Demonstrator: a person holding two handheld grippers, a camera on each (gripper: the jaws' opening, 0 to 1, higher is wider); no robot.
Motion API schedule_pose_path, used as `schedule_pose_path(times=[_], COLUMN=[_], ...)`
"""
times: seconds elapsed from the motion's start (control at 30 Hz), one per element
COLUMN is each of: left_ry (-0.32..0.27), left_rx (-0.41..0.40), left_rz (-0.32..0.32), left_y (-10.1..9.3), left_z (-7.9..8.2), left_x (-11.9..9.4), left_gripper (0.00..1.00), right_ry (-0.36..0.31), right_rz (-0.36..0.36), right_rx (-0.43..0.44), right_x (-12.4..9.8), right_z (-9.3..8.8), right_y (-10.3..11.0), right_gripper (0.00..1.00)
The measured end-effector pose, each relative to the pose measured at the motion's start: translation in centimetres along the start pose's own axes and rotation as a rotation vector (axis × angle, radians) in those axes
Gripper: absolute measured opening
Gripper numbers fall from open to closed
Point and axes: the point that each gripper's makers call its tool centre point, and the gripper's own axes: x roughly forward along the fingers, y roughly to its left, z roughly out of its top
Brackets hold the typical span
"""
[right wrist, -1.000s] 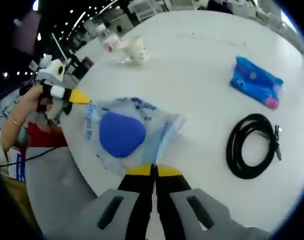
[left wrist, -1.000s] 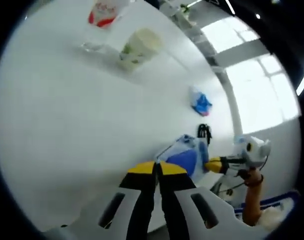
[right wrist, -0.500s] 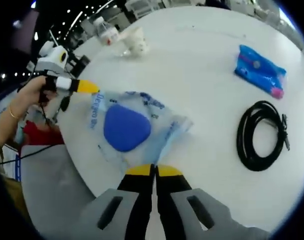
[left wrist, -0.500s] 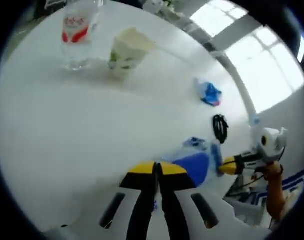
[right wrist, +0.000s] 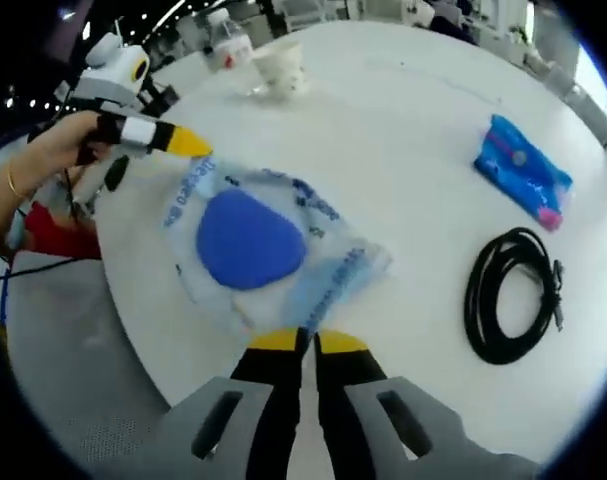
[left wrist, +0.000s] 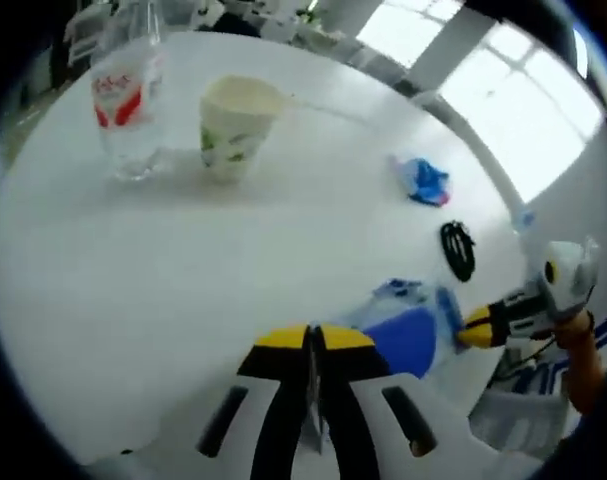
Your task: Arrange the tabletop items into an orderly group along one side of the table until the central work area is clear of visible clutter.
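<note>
Progress: early, by my read. Items are spread across the white round bench, nothing grouped along one side yet.

Layout:
- Water bottle and paper cup stand just beside each other at the far edge in the left gripper view; they could serve as the start of a group.
- Blue packet and coiled black cable lie near each other on the opposite side, well apart from bottle and cup.
- Clear plastic bag with a blue pad inside lies flat near the bench edge closest to the person.

Hand-held grippers:
- Right hand-held gripper: jaws together, pinching the near edge of the bag, as far as I can tell; the film reaches right to the tips.
- Left hand-held gripper: jaws together, a thin sliver of clear film sits between the tips, so it looks clamped on the bag's opposite edge. In the right gripper view its yellow tip meets the bag's far corner.

So the bag is held at two edges, between both hand-held grippers. Left to do: move the bag, cable and packet to one side.
</note>
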Motion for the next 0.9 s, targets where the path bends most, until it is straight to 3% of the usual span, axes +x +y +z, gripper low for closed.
schedule_pose_path(times=[0.1,0.23,0.4,0.5,0.7,0.83,0.9], left_ry=[-0.003,-0.018,-0.044,-0.057,-0.057,-0.056,-0.055], left_rx=[0.024,0.083,0.061,0.090,0.161,0.221,0.225], left_rz=[0.014,0.028,0.000,0.001,-0.017,-0.020,-0.024], left_y=[0.4,0.2,-0.5,-0.8,-1.4,-1.9,-2.2], left_z=[0.0,0.2,0.8,0.7,-0.2,-1.2,-1.8], left_x=[0.1,-0.4,-1.4,-2.3,-3.5,-4.1,-4.5], left_gripper=[0.01,0.03,0.19,0.30,0.51,0.65,0.76], right_ry=[0.001,0.000,-0.029,-0.062,-0.112,-0.126,-0.136], right_rz=[-0.026,-0.036,-0.051,-0.072,-0.036,-0.025,-0.025], right_rx=[-0.041,-0.012,0.028,0.031,0.089,0.101,0.108], right_x=[0.2,-0.1,-0.4,-1.0,-1.7,-2.1,-2.3], right_z=[0.0,0.4,1.1,1.8,2.6,2.6,2.6], right_y=[-0.1,-0.1,-0.1,-0.2,0.8,1.3,1.6], right_gripper=[0.06,0.11,0.29,0.41,0.63,0.68,0.75])
